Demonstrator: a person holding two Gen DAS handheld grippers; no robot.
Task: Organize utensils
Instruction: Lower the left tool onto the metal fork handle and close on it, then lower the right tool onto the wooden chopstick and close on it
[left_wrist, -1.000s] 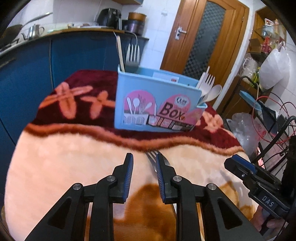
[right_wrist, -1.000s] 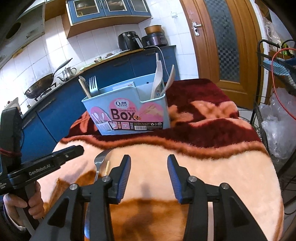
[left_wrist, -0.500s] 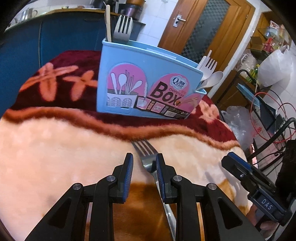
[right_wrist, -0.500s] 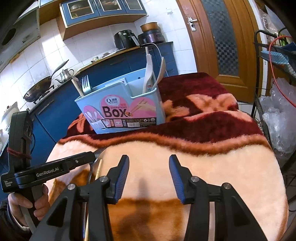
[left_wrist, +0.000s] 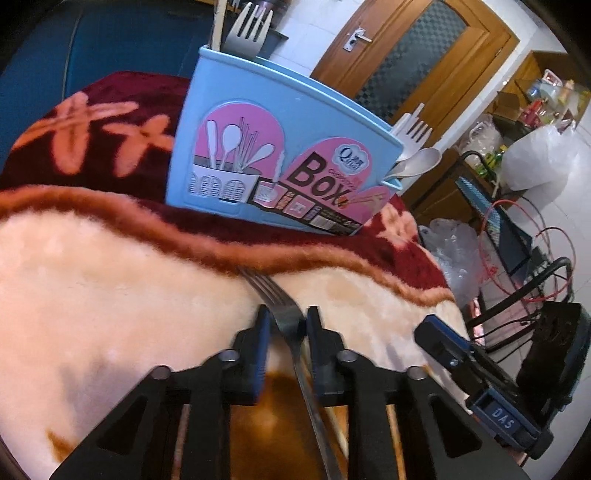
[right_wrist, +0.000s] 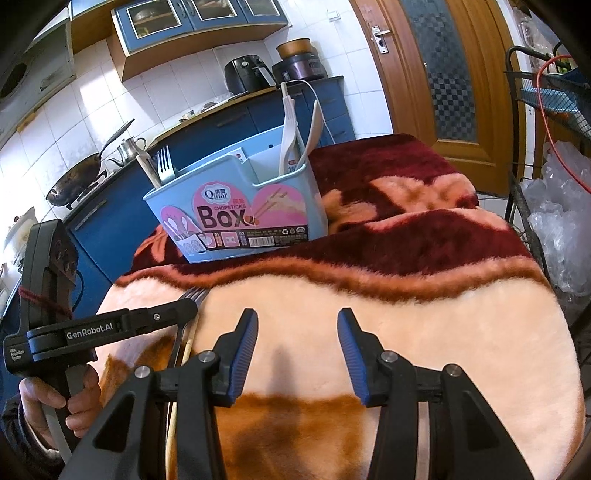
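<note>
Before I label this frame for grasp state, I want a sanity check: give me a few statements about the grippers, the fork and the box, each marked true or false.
1. The left gripper straddles the metal fork, which lies on the blanket. True.
2. The right gripper holds a spoon. False: it is open, with only blanket between its fingers.
3. The blue utensil box stands upright on the dark red part of the blanket. True.
4. The box is empty. False: a fork and a wooden handle stand at one end, pale utensils at the other.
5. A wooden chopstick lies beside the fork's handle. True.
</note>
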